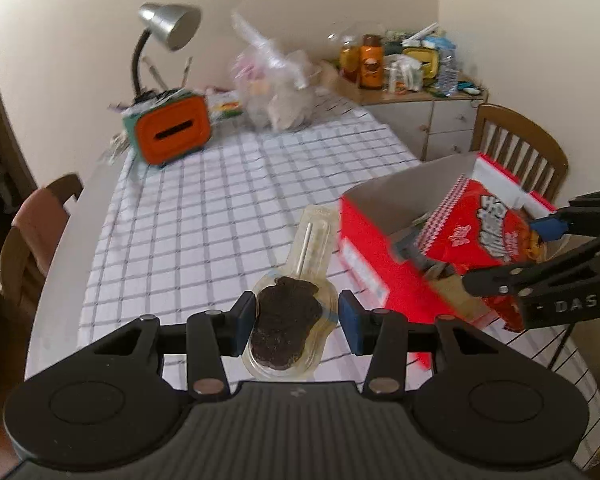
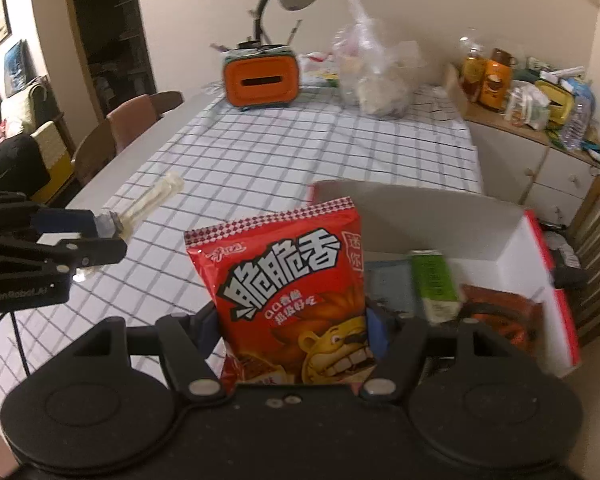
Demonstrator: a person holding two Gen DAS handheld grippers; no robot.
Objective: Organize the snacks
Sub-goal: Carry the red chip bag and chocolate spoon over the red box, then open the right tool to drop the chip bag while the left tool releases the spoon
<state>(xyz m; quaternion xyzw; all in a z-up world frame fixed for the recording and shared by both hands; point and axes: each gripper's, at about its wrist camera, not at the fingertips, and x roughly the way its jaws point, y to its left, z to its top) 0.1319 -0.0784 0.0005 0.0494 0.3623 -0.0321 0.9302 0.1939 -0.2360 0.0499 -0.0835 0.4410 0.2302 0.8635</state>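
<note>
Box [image 2: 516, 240] holding green packet [image 2: 436, 284]; right claw [image 2: 292, 334] gripping chip bag [image 2: 288, 288] above it; left claw [image 1: 298, 322] spread around lollipop [image 1: 286, 330] on checked surface [image 1: 204, 216].

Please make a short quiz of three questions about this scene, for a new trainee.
1. True or false: the right gripper holds the red snack bag.
2. What lies between the left gripper fingers: A) chocolate lollipop, B) green packet, C) lamp?
3. Fill in: the red box stands on the ____ tablecloth.

Key: 1 true; 2 A; 3 checked.
</note>
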